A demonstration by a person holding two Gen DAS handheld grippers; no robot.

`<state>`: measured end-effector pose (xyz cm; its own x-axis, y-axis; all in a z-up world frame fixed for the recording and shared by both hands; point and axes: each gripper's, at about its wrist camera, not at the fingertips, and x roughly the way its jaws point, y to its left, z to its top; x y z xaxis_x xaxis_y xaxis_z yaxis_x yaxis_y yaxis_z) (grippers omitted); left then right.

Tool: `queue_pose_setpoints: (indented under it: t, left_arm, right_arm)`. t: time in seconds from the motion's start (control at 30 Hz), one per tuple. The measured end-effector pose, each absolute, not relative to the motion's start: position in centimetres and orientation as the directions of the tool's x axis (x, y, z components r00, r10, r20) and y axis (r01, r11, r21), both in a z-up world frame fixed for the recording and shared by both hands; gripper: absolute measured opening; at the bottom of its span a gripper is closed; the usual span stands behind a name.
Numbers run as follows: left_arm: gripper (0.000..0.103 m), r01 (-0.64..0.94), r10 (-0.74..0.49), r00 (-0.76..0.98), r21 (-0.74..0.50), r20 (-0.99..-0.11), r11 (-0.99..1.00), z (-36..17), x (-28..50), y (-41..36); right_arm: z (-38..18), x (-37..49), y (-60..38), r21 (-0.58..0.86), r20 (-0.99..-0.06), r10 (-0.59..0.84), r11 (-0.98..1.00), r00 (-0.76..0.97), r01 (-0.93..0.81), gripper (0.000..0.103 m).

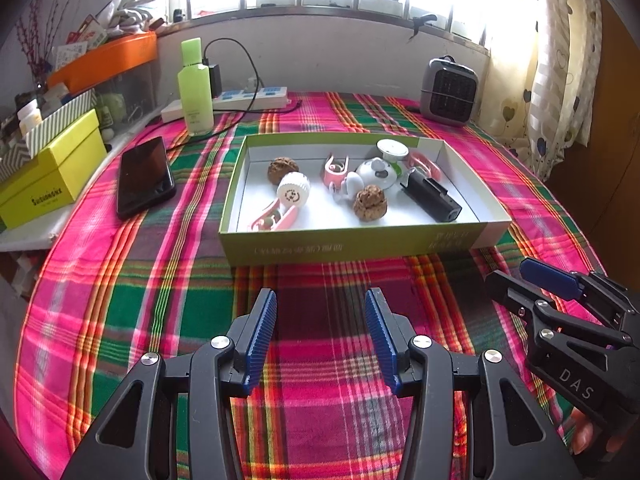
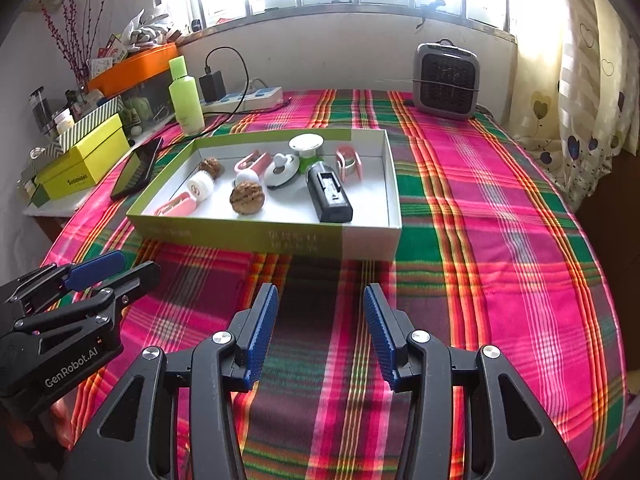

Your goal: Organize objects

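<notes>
Currently, reading left to right:

Left gripper (image 1: 321, 336): hovering low over the plaid cloth (image 1: 120, 300), short of the box; jaws are standing wide, holding nothing.

Right gripper (image 2: 321, 334): hovering beside the left one, level with it; jaws are likewise standing wide and empty.

Box (image 1: 352, 242): sitting open on the cloth ahead of both grippers, green-walled, white inside.

Box contents, left part: one walnut (image 1: 282, 169), a white cap (image 1: 294, 193) touching it, a pink clip (image 1: 272, 218) lying near the front wall.

Box contents, middle: a second pink clip (image 1: 335, 169), a second walnut (image 1: 370, 202), a white round gadget (image 1: 378, 172).

Box contents, right part: a white disc on a green base (image 2: 306, 148), a third pink clip (image 1: 424, 164), a black block (image 1: 434, 196).

Stage: all small items are lying in the box, none on the cloth. This is fitting either a finished gathering or a box awaiting emptying; the pictures are not settling which.

Technique: when reaching in, keep the jaws wide while clearing the front wall, and descend over one item only, since the middle items are crowding each other.
</notes>
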<state>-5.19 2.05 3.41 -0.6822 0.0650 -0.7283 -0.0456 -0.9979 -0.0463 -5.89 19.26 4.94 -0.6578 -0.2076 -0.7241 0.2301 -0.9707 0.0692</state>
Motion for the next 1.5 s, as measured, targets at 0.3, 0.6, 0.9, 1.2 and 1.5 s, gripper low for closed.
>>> queue_pose_setpoints:
  t: [0.3, 0.6, 0.9, 1.2, 1.5]
  left_arm:
    - [0.045, -0.030, 0.042, -0.664, -0.029, -0.747, -0.999, 2.4, -4.0, 2.0]
    - [0.045, -0.035, 0.037, -0.632, -0.019, -0.774, -0.999, 1.1, -3.6, 2.5]
    - [0.047, -0.024, 0.011, -0.635, 0.006, -0.773, -1.000, 0.9, -3.7, 3.0]
    - [0.050, -0.015, 0.007, -0.634, 0.003, -0.773, -1.000, 0.9, -3.6, 2.9]
    - [0.053, -0.012, 0.003, -0.634, 0.006, -0.773, -1.000, 0.9, -3.6, 3.0]
  right_arm:
    - [3.8, -4.7, 18.9, 0.061, -0.750, -0.196, -0.972, -0.632, 0.228, 0.046]
    - [2.9, -4.4, 19.1, 0.054, -0.772, -0.177, -0.975, -0.610, 0.215, 0.046]
    - [2.8, -4.4, 18.8, 0.015, -0.782, -0.142, -0.978, -0.607, 0.209, 0.046]
    - [2.7, -4.5, 19.0, -0.001, -0.785, -0.115, -0.982, -0.609, 0.188, 0.055]
    - [2.6, -4.7, 19.1, -0.001, -0.787, -0.111, -0.984, -0.607, 0.181, 0.059]
